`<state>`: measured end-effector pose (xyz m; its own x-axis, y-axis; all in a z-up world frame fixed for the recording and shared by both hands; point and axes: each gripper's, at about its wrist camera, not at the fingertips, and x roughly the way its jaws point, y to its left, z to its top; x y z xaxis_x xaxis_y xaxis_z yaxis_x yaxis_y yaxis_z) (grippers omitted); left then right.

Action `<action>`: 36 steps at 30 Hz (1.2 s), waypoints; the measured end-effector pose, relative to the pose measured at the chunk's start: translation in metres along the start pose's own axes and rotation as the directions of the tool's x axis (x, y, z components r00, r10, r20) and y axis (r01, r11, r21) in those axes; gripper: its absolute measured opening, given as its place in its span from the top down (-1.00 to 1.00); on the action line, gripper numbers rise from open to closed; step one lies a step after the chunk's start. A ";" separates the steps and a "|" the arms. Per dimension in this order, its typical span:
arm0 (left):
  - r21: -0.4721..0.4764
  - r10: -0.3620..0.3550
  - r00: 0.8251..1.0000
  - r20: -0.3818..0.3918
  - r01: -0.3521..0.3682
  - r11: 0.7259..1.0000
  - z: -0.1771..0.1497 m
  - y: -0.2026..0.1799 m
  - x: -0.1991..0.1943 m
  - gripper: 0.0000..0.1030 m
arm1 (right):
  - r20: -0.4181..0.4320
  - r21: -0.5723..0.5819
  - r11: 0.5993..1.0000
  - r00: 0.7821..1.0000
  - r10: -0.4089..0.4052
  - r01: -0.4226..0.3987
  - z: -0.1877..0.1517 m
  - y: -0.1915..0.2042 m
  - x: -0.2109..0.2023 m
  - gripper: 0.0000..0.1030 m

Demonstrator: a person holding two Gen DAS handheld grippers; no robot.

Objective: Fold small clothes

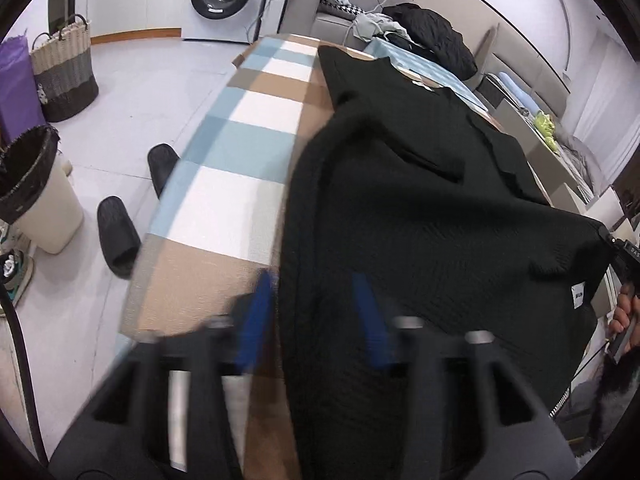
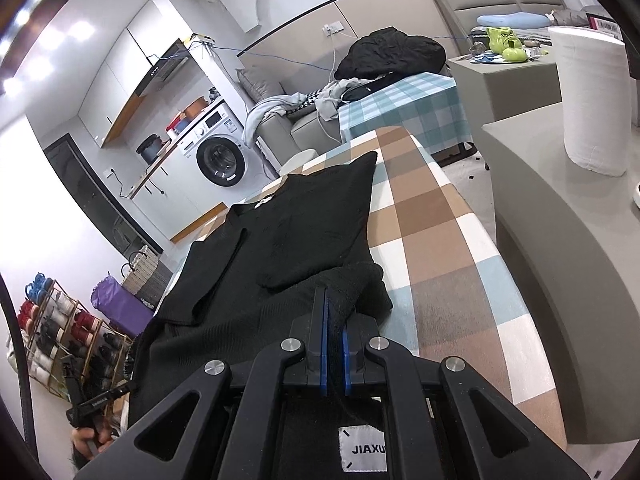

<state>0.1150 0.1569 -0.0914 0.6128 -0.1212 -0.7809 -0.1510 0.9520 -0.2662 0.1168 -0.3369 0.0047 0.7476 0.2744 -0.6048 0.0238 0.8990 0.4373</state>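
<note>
A black knit garment (image 1: 400, 220) lies lengthwise on the checked tablecloth (image 1: 240, 160), its collar at the far end and its near hem lifted. In the blurred left wrist view my left gripper (image 1: 312, 280) stands open, blue pads apart, with the garment's left edge between them and not pinched. My right gripper (image 2: 335, 312) is shut on a bunched fold of the garment (image 2: 280, 240) near its hem, and a white label hangs below the jaws. The right gripper (image 1: 624, 256) also shows at the far right of the left view, holding the stretched corner.
Two black slippers (image 1: 120, 232), a lined waste bin (image 1: 36, 192) and a wicker basket (image 1: 66, 76) stand on the floor left of the table. A grey counter (image 2: 560, 240) with a paper roll (image 2: 592, 100) runs along the right. Clothes pile (image 2: 392, 56) beyond the far end.
</note>
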 end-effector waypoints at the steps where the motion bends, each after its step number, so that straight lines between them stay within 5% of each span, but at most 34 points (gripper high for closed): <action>1: 0.014 0.006 1.000 0.006 -0.006 1.000 0.000 -0.002 0.002 0.96 | 0.003 -0.001 1.000 1.000 0.000 0.000 -0.001 0.000 -0.001 0.90; 6: 0.013 -0.031 0.989 0.145 0.029 0.999 0.022 -0.003 -0.022 0.96 | 0.020 -0.023 1.000 1.000 0.001 -0.001 0.000 0.004 -0.005 0.90; 14: 0.029 -0.043 0.968 0.248 0.037 0.999 0.087 -0.003 -0.034 0.96 | 0.073 -0.012 1.000 0.997 0.027 -0.026 0.012 0.008 -0.003 0.90; 22: -0.002 -0.014 0.976 0.216 0.015 1.000 0.156 0.003 0.024 0.96 | 0.095 0.089 0.995 0.994 -0.048 0.040 0.050 0.001 0.046 0.90; 29: -0.058 0.020 0.991 0.135 -0.013 0.998 0.182 0.012 0.089 0.95 | 0.043 0.132 0.980 0.987 -0.157 0.150 0.069 -0.010 0.100 0.90; 33: -0.088 0.043 0.996 0.082 -0.035 0.995 0.179 0.017 0.111 0.84 | -0.065 0.141 0.963 0.973 -0.221 0.228 0.069 -0.022 0.123 0.64; 35: -0.092 0.048 0.995 0.084 -0.041 0.995 0.173 0.020 0.109 0.59 | -0.092 0.142 0.968 0.976 -0.196 0.207 0.064 -0.029 0.119 0.59; 36: -0.092 0.037 0.996 0.081 -0.029 0.995 0.169 0.022 0.108 0.52 | -0.106 0.146 0.968 0.976 -0.190 0.204 0.061 -0.033 0.117 0.40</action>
<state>0.3085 0.2118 -0.0858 0.6676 -0.0627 -0.7418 -0.2400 0.9251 -0.2942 0.2435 -0.3550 -0.0398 0.6549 0.1332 -0.7439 0.2726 0.8765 0.3969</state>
